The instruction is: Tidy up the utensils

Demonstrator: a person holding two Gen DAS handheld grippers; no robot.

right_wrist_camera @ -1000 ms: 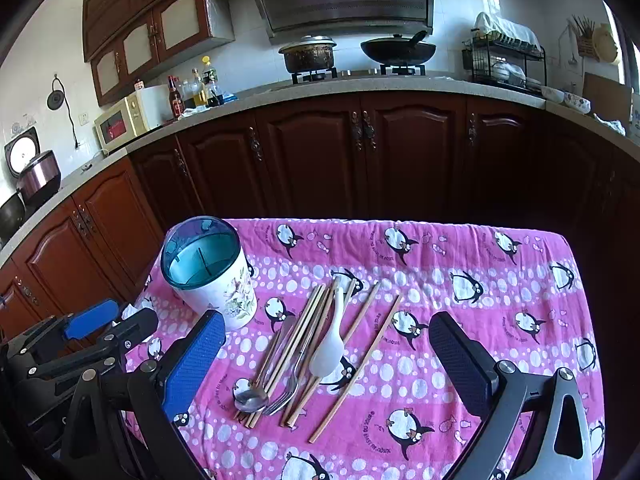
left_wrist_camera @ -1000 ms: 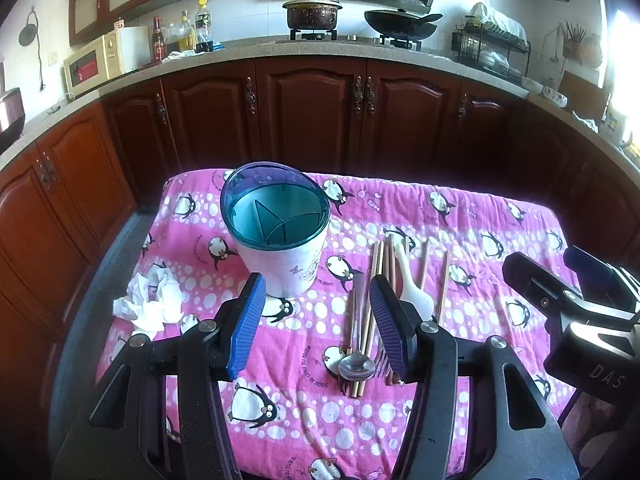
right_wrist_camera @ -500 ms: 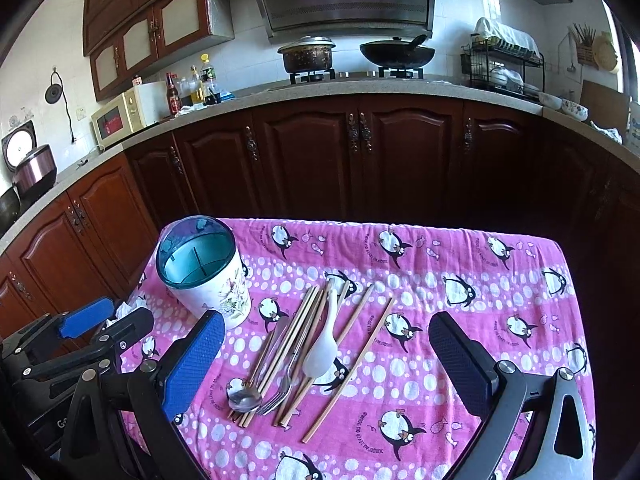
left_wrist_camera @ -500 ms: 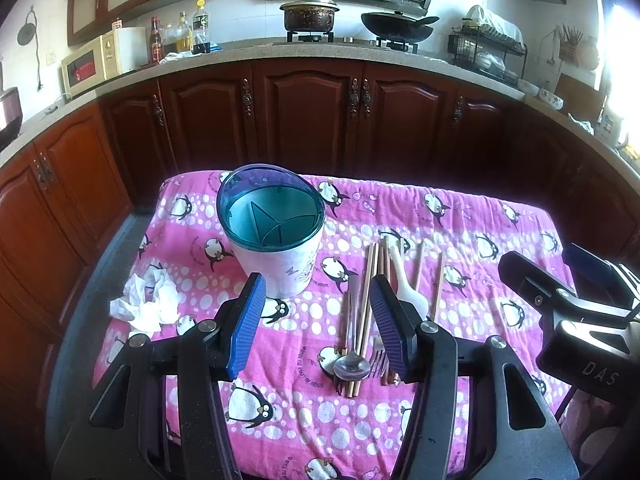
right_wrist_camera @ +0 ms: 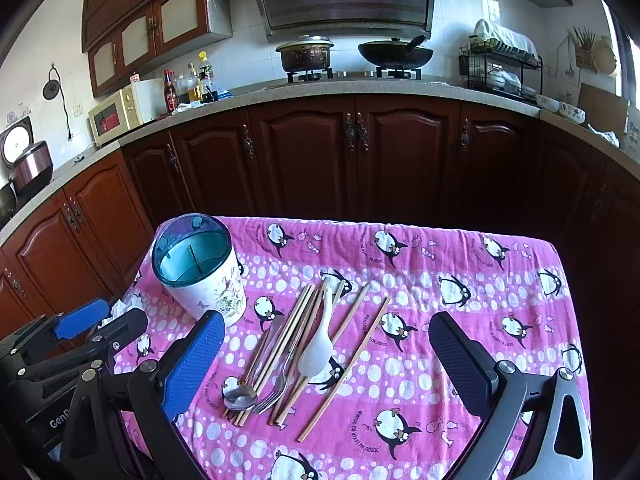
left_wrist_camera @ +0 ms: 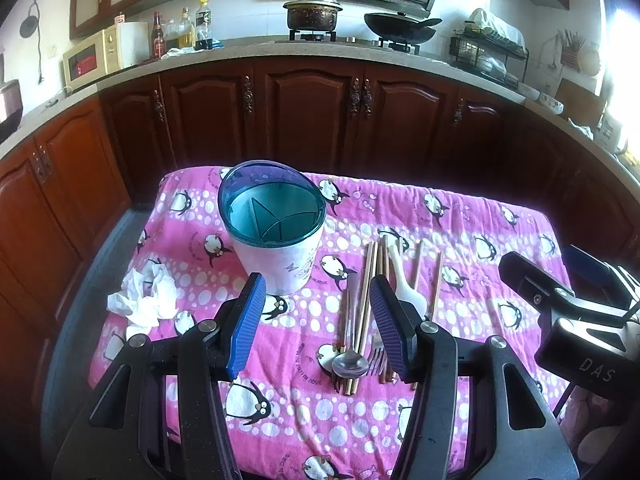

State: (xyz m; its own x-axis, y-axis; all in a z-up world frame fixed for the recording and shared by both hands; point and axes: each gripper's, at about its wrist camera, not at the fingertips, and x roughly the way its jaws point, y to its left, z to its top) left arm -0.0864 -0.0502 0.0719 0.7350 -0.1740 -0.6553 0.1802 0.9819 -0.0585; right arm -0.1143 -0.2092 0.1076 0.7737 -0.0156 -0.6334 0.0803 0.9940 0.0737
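I hold both tongs over a table draped in a pink penguin-print cloth [right_wrist_camera: 460, 248], and neither one grips anything. My left tongs [left_wrist_camera: 318, 320] are spread, the blue pads [left_wrist_camera: 245, 328] apart with bare cloth between them. My right tongs [right_wrist_camera: 324, 364] are spread wider still, hanging above the near half of the cloth.

The utensil holder [right_wrist_camera: 198, 270] stands upright at about 10 o'clock from the middle of the cloth in the right view: a white cylinder with a flower print and a teal rim, its inside split by dividers into compartments. In the left view the holder [left_wrist_camera: 274, 226] sits just beyond my left finger, at 12 o'clock.

The utensils lie loose in a bundle at about 4 o'clock from the holder, apart from it. Wooden chopsticks [right_wrist_camera: 294, 334] run lengthwise, most bunched together, two more [right_wrist_camera: 346, 368] fanned out toward 3 o'clock. A white ceramic soup spoon [right_wrist_camera: 318, 350] lies across them, bowl toward me. A metal spoon [right_wrist_camera: 240, 398] and a metal fork [right_wrist_camera: 274, 394] rest at the near end of the bundle, heads toward me, side by side and touching the chopsticks. In the left view that spoon [left_wrist_camera: 350, 364] shows just inside my right finger.

A crumpled white tissue [left_wrist_camera: 144, 298] lies at the cloth's 9 o'clock edge.
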